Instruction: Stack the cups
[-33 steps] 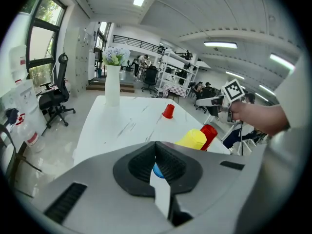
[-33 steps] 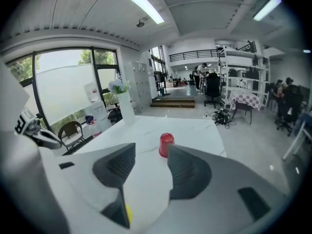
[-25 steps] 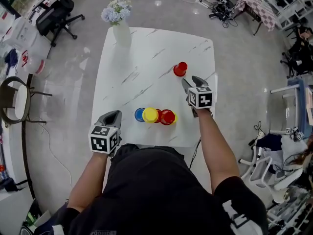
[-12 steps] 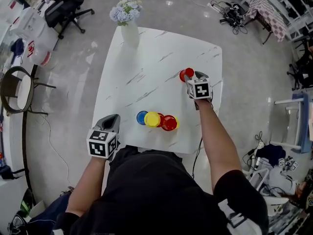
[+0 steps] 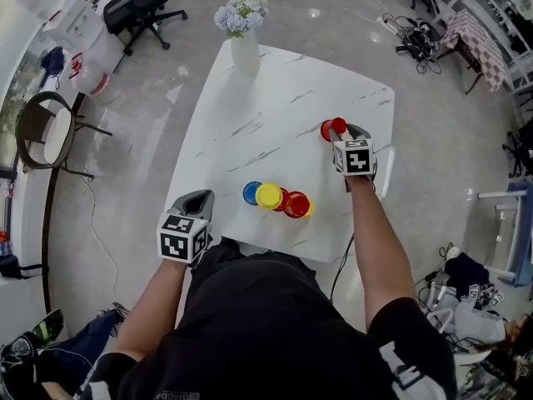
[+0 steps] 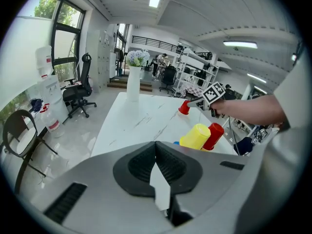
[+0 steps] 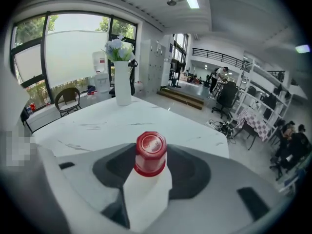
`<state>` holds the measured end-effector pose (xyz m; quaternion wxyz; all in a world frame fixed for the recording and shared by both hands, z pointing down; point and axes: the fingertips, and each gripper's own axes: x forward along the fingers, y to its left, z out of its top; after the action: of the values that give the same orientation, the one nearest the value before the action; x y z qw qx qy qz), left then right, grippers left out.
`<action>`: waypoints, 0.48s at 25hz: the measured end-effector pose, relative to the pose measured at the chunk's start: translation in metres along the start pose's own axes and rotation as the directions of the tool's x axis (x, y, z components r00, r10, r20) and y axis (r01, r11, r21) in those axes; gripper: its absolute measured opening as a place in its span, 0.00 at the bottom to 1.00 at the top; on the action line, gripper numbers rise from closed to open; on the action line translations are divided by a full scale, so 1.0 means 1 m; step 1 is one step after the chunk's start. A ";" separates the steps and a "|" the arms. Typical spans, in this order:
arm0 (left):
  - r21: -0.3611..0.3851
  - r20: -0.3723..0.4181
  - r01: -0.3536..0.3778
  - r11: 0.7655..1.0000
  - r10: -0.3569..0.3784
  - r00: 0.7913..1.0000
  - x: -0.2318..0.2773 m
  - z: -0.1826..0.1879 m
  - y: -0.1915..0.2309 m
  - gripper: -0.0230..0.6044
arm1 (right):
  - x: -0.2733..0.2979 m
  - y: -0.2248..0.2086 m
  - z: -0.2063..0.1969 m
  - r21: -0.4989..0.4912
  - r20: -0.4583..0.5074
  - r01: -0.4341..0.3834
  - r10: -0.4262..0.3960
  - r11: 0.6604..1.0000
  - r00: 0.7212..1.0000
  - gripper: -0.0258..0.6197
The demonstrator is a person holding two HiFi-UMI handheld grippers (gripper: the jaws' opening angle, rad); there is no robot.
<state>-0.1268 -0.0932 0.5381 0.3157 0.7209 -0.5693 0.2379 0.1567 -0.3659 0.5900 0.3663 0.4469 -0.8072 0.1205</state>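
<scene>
Right tool (image 5: pixel 343 132): clenched on the red cup (image 7: pixel 150 152), with one jaw against each side of it.
Red cup: upside down, flat base on top, rim on the worktop (image 5: pixel 250 123), near the right edge.
Left tool (image 6: pixel 156 147): jaws together, nothing between them; held at the near left corner of the worktop, apart from every cup.
Cup row: blue cup (image 5: pixel 251 192), yellow cup (image 5: pixel 268 196) and second red cup (image 5: pixel 296 204), all upside down and touching in a line near the front edge, well apart from the grasped cup.
Row detail: more red shows between the yellow cup and the second red cup, and more yellow shows at the row's right end; the count cannot be told.
Vase (image 5: pixel 244 54): white, upright, holding flowers, at the far corner of the worktop.
Office chair (image 5: pixel 141 2): on the floor beyond the far left corner.
</scene>
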 end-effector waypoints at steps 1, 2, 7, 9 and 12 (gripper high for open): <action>0.001 0.005 -0.002 1.000 0.002 1.000 -0.002 0.000 -0.003 0.04 | -0.008 0.003 0.002 0.002 0.014 -0.010 0.010 1.000 1.000 0.35; 0.001 0.011 -0.005 1.000 0.005 1.000 -0.004 0.000 -0.005 0.04 | -0.017 0.006 0.003 0.004 0.027 -0.021 0.021 1.000 0.999 0.35; 0.000 0.047 -0.015 1.000 0.015 0.999 -0.014 0.001 -0.022 0.04 | -0.067 0.019 0.008 -0.014 0.091 -0.075 0.076 0.997 0.993 0.35; -0.007 0.061 -0.014 1.000 0.015 0.998 -0.017 -0.002 -0.032 0.04 | -0.087 0.024 0.007 -0.031 0.107 -0.099 0.101 0.995 0.989 0.35; -0.014 0.077 -0.002 1.000 0.003 0.997 -0.019 -0.006 -0.047 0.04 | -0.115 0.029 0.006 -0.058 0.117 -0.123 0.129 0.991 0.985 0.35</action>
<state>-0.0855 -0.0689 0.5208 0.2980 0.7267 -0.5836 0.2064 0.1693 -0.2794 0.5091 0.3200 0.3920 -0.8572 0.0955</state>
